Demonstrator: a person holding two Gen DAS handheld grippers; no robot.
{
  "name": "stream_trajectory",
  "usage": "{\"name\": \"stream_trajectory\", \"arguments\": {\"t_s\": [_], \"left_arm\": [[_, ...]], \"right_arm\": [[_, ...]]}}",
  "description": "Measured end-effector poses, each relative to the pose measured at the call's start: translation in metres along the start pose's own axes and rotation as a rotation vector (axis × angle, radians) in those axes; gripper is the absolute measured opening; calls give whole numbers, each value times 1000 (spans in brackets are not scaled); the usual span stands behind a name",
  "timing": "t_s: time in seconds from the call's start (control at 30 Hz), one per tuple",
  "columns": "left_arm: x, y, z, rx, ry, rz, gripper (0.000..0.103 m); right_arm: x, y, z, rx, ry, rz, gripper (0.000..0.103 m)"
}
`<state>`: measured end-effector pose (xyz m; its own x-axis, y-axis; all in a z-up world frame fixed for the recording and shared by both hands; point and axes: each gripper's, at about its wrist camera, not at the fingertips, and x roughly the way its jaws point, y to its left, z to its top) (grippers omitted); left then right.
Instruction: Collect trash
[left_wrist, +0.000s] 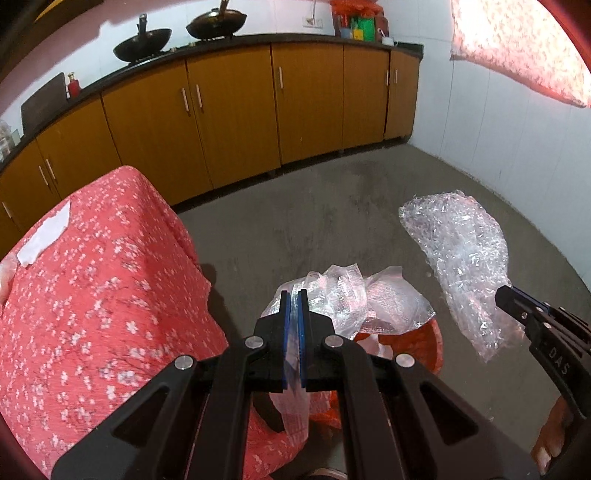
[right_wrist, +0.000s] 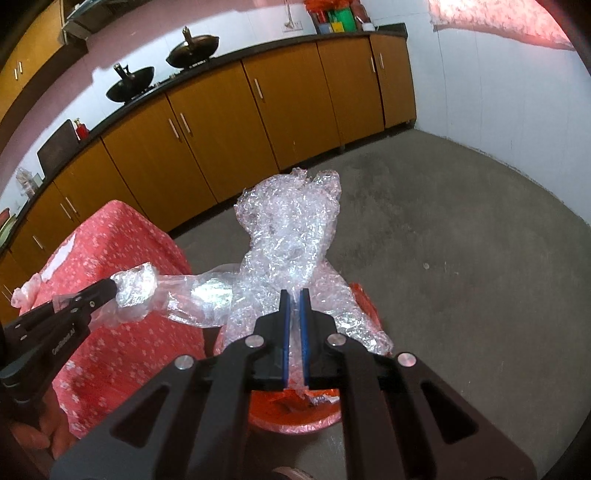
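My left gripper (left_wrist: 294, 295) is shut on a crumpled clear plastic bag (left_wrist: 340, 291) and holds it above an orange-red trash bin (left_wrist: 432, 343). My right gripper (right_wrist: 294, 293) is shut on a sheet of clear bubble wrap (right_wrist: 291, 221) and holds it over the same bin (right_wrist: 295, 410), which has an orange liner. In the left wrist view the bubble wrap (left_wrist: 461, 258) hangs from the right gripper (left_wrist: 504, 295) at the right. In the right wrist view the left gripper (right_wrist: 110, 286) holds the plastic bag (right_wrist: 177, 299) at the left.
A table with a red flowered cloth (left_wrist: 96, 295) stands left of the bin, with a scrap of white paper (left_wrist: 44, 236) on it. Orange kitchen cabinets (left_wrist: 229, 110) line the far wall with two woks (left_wrist: 142, 44) on top. The floor (right_wrist: 461, 277) is grey concrete.
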<state>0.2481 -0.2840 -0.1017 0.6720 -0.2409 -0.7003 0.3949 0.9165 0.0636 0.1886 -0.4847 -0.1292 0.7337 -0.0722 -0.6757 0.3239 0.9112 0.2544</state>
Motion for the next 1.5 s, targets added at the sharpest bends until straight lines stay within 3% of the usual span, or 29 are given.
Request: {"name": "stream_trajectory", "arguments": {"t_s": [0.37, 0.67, 0.87, 0.97, 1.27, 1.5], "left_arm": [[37, -22, -10, 64, 75, 15, 4], [53, -34, -11, 91, 93, 14, 5], [60, -34, -11, 75, 106, -8, 13], [59, -33, -12, 62, 99, -15, 26], [25, -6, 2, -29, 36, -43, 32], [-31, 60, 11, -139, -74, -15, 40]], "right_arm": [[48, -11, -25, 16, 129, -7, 7], [70, -9, -29, 7, 154, -15, 13], [76, -10, -31, 7, 159, -21, 22], [76, -13, -33, 13, 161, -28, 22], [57, -9, -19, 12, 111, -35, 28], [27, 36, 8, -54, 23, 33, 33]]}}
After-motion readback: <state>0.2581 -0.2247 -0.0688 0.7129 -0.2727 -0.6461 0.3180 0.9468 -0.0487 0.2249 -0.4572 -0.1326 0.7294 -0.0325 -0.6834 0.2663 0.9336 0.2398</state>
